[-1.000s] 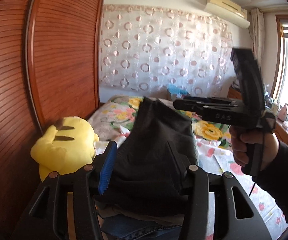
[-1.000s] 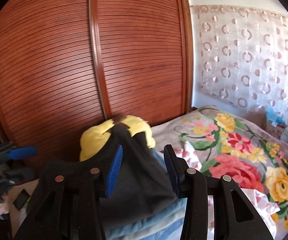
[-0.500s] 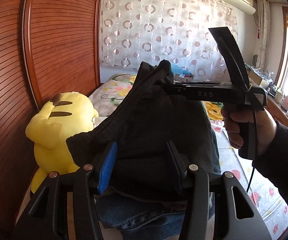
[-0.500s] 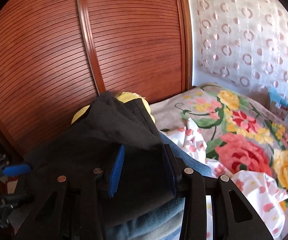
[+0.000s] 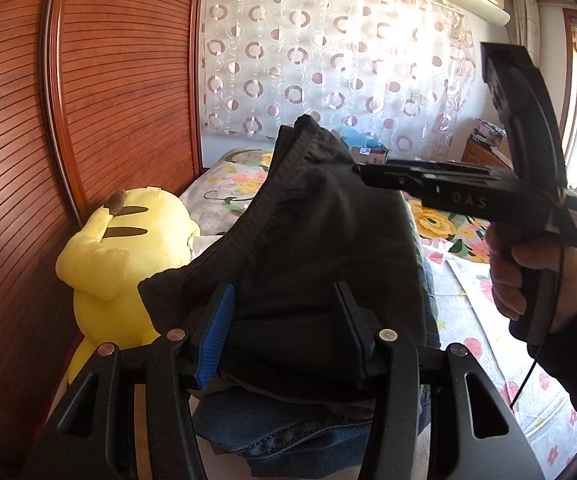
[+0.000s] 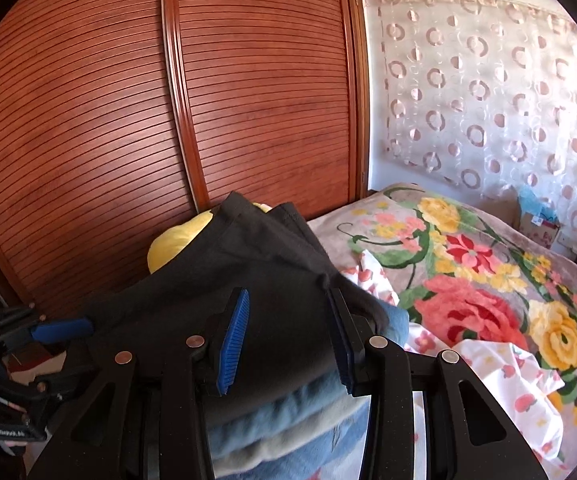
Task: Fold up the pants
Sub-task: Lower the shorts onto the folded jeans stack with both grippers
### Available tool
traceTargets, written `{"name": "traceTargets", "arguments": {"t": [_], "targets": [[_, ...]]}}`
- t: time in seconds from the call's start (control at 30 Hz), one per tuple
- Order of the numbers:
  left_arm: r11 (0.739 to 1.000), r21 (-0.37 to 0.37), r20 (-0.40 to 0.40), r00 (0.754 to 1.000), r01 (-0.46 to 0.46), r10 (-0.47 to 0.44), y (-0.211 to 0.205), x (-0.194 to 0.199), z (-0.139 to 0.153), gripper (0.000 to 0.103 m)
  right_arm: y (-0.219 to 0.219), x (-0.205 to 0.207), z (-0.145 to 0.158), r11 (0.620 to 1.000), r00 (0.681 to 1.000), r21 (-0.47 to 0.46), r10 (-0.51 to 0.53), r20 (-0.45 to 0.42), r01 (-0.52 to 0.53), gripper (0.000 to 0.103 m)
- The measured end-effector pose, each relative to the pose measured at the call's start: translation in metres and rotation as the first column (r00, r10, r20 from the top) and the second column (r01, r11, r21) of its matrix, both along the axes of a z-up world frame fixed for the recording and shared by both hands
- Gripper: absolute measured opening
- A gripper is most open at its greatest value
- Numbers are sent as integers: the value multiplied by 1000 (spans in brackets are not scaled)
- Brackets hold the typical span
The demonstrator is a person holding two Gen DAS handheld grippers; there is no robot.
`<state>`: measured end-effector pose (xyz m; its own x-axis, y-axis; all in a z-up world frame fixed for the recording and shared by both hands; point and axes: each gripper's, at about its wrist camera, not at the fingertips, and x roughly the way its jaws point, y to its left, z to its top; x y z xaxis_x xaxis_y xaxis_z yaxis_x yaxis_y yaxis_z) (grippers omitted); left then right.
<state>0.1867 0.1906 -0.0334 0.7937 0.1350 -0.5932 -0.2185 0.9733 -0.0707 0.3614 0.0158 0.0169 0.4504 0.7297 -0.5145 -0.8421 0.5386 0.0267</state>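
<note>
Dark folded pants [image 5: 312, 236] lie on top of a stack of folded blue jeans [image 5: 288, 432] on the bed; they also show in the right wrist view [image 6: 248, 280]. My left gripper [image 5: 284, 328] is open, its fingers either side of the pants' near edge. My right gripper [image 6: 284, 344] is open over the pants from the other side; it also shows in the left wrist view [image 5: 364, 174], its tips at the pants' raised far corner. The left gripper appears at the left edge of the right wrist view [image 6: 60, 330].
A yellow plush toy [image 5: 128, 256] sits left of the stack against the slatted wooden wardrobe [image 6: 168, 120]. A floral blanket [image 6: 468, 272] and a white flowered sheet [image 6: 508, 384] cover the bed. A patterned curtain [image 5: 328, 72] hangs behind.
The pants' far corner rose and then settled lower onto the stack. Both grippers, which stood around the fabric, now sit open with wider gaps. The right gripper has dropped slightly.
</note>
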Motion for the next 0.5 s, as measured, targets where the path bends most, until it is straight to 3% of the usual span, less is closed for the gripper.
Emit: {"name": "traceTargets", "arguments": {"t": [0.1, 0.23, 0.37, 0.5], "targets": [[1000, 6, 1, 1000, -4, 4, 1, -2, 2, 57, -5, -8, 1, 1000, 1000, -1, -11, -4, 11, 41], [1000, 8, 18, 1000, -16, 16, 2, -9, 6, 78, -12, -16, 5, 1000, 1000, 8, -24, -5, 24, 41], [1000, 9, 15, 1000, -23, 23, 2, -13, 8, 87, -16, -17, 6, 999, 999, 11, -40, -9, 40, 44], [999, 18, 3, 999, -39, 39, 0, -17, 10, 87, -19, -25, 6, 999, 999, 19, -50, -12, 50, 47]]}}
